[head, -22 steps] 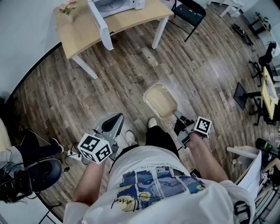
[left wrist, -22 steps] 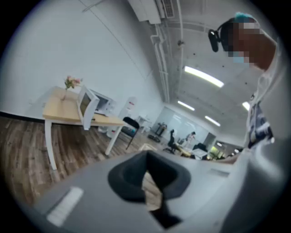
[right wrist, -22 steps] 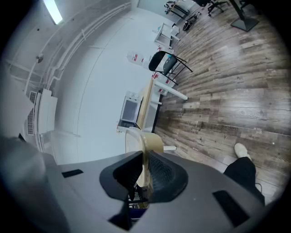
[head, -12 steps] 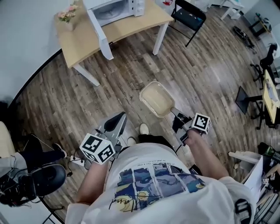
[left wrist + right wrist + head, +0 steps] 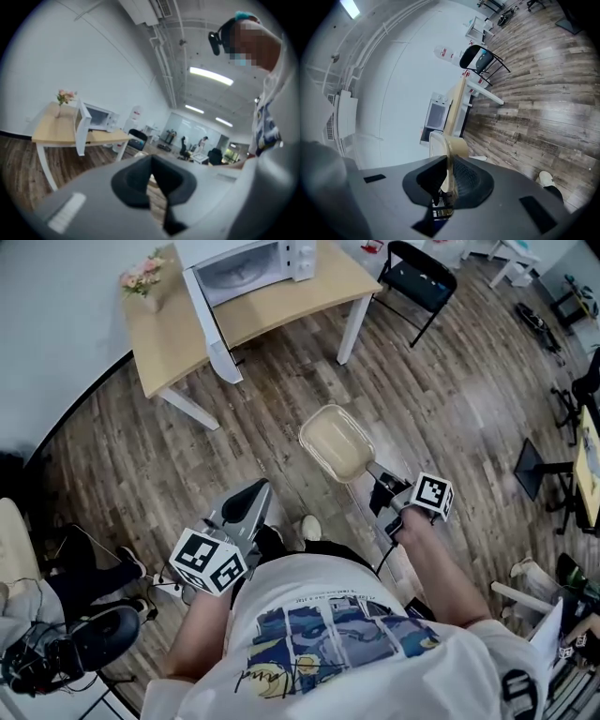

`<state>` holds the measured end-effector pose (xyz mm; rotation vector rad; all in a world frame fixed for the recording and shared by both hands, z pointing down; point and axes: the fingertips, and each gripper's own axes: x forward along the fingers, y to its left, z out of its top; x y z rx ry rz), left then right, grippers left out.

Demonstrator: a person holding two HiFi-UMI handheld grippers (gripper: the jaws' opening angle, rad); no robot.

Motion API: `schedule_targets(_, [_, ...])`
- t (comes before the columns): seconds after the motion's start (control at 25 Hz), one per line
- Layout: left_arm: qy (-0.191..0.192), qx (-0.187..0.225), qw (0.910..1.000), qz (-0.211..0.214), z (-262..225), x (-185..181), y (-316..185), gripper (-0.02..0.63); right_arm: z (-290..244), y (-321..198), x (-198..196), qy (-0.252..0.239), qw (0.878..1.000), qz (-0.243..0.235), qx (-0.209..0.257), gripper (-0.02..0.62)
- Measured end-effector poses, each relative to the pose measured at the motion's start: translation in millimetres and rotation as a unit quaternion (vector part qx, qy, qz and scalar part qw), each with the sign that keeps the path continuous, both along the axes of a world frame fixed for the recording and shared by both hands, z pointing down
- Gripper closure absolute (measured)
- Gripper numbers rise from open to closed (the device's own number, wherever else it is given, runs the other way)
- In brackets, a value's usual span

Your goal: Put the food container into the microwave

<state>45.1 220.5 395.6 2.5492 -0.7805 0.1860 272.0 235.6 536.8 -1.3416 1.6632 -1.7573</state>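
A beige, empty food container (image 5: 336,442) hangs over the wood floor, and my right gripper (image 5: 374,475) is shut on its near rim. In the right gripper view the container (image 5: 453,149) stands on edge between the pads, jaws (image 5: 449,177) pressed on its rim. The white microwave (image 5: 251,262) sits on a light wooden table (image 5: 178,334) ahead, its door (image 5: 209,322) swung open; it also shows as the microwave (image 5: 437,115) and microwave (image 5: 99,118). My left gripper (image 5: 247,505) is held low at the left, shut with nothing in it (image 5: 151,183).
A small vase of pink flowers (image 5: 142,276) stands on the table's left end. A black chair (image 5: 421,277) is to the table's right. Someone's legs and shoes (image 5: 89,634) are at the lower left, and desks and stands (image 5: 572,474) line the right edge.
The person has stepped forward: the table and microwave have come nearer in the head view. The right gripper and container have moved up and ahead with them. The left gripper keeps its place.
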Motion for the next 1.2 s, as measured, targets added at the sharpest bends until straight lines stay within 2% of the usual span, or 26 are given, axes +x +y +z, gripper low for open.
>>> schedule_targets(0.28, [-0.009,0.017,0.9998,0.0,-7,-6,-31,0.598,-2,-42,5,0.0,1.0,0.001,-0.004,0.558])
schedule_targets(0.8, [0.029,0.061,0.9966,0.048,-43,-65,-189,0.598,-22,-195,-32,0.019,0.999,0.03,-0.012,0.558])
schedule_targets(1.0, [0.04,0.069,0.9949,0.061,-47,-94,-236,0.598,-30,-251,-39,0.039,0.998,0.044,-0.001,0.558])
schedule_targets(1.2, [0.047,0.063,0.9957,0.049,-49,-110,-259,0.598,-34,-292,-41,0.037,0.998,0.054,0.001,0.558])
